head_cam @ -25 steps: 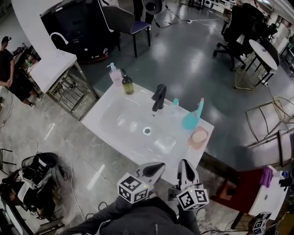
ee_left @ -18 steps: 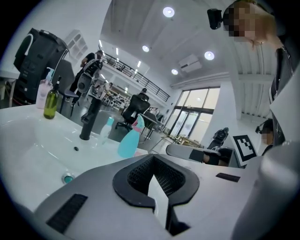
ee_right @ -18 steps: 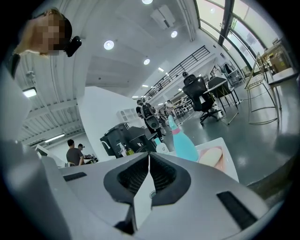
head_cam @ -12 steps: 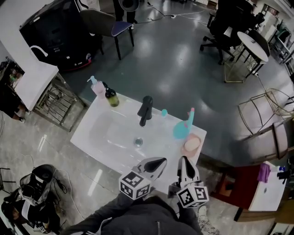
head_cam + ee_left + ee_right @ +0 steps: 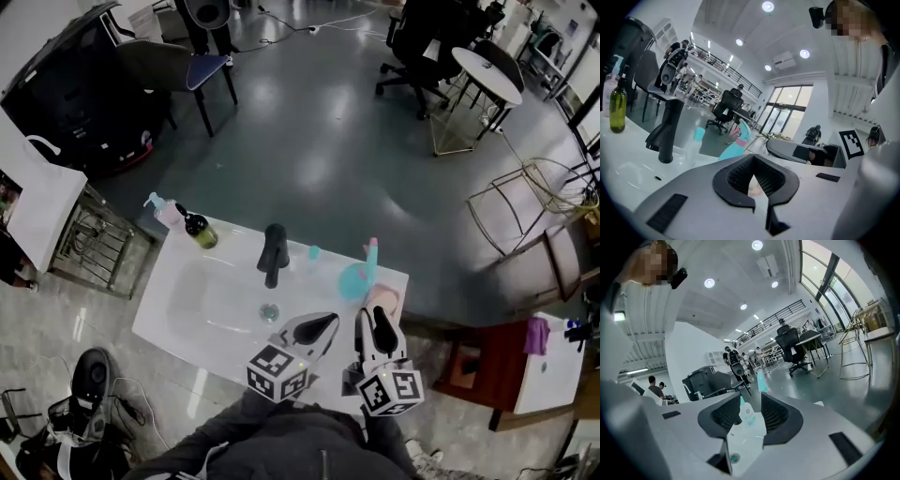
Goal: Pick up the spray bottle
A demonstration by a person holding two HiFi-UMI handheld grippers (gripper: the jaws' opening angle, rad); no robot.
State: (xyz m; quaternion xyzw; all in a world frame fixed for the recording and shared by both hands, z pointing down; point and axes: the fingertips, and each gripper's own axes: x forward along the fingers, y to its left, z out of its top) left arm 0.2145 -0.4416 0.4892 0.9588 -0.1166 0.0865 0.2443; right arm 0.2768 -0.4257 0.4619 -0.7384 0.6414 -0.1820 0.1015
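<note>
The teal spray bottle (image 5: 354,278) with a pink top stands on the right rear corner of the white sink (image 5: 202,309), right of the black faucet (image 5: 273,253). My right gripper (image 5: 374,325) hovers just short of it over the sink's front right edge. Its jaws are opening, with nothing between them. In the right gripper view the spray bottle (image 5: 762,380) shows ahead through the gap of the right gripper (image 5: 751,408). My left gripper (image 5: 317,329) hovers beside it, shut and empty. In the left gripper view, the spray bottle (image 5: 738,142) rises beyond the tip of the left gripper (image 5: 751,162).
A small clear bottle with a teal cap (image 5: 312,255) stands between faucet and spray bottle. A pink soap dish (image 5: 385,297) sits by the right gripper. A pink pump bottle (image 5: 167,213) and a dark green bottle (image 5: 199,230) stand at the sink's left rear corner. Chairs and tables stand beyond.
Both grippers have moved forward to the sink's front edge, toward the spray bottle. The right gripper's jaws, shut before, now stand apart.
</note>
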